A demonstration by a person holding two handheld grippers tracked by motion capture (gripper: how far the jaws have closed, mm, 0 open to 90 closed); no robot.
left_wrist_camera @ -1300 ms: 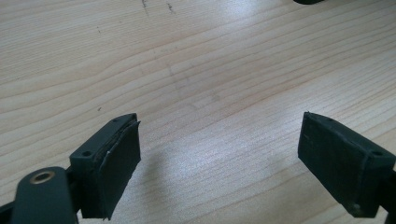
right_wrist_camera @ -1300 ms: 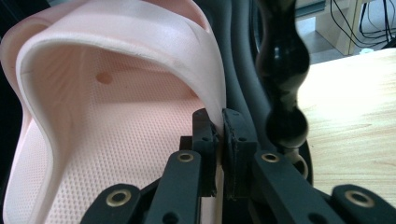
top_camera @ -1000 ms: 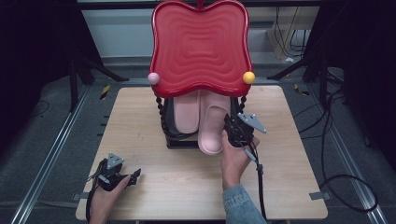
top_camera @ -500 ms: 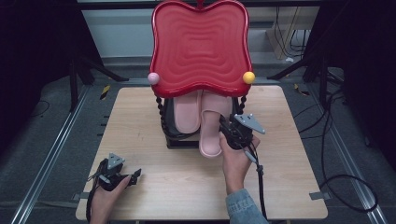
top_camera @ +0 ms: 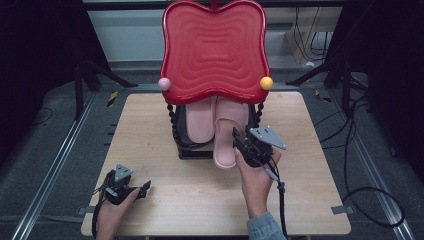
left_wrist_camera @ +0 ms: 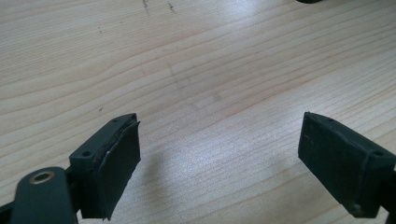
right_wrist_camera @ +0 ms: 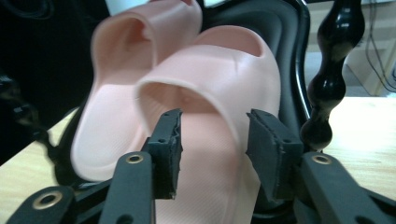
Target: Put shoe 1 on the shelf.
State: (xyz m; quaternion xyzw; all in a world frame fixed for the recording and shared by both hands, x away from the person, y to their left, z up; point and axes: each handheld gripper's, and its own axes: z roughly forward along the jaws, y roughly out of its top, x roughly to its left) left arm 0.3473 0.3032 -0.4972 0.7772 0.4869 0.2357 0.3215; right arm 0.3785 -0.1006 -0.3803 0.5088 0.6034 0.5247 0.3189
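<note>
right hand-held gripper [top_camera: 239, 142] has slid left onto the nearer pink slipper [right_wrist_camera: 224, 93] | jaws parted (nothing gripped yet) | left hand-held gripper [top_camera: 142, 189] released, idle on bench [top_camera: 320, 165]

high view looks down on the table [top_camera: 150, 145]; gripper views skim it close.

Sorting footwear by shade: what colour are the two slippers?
Pale pink foam slippers, clearest in the right gripper view.
</note>
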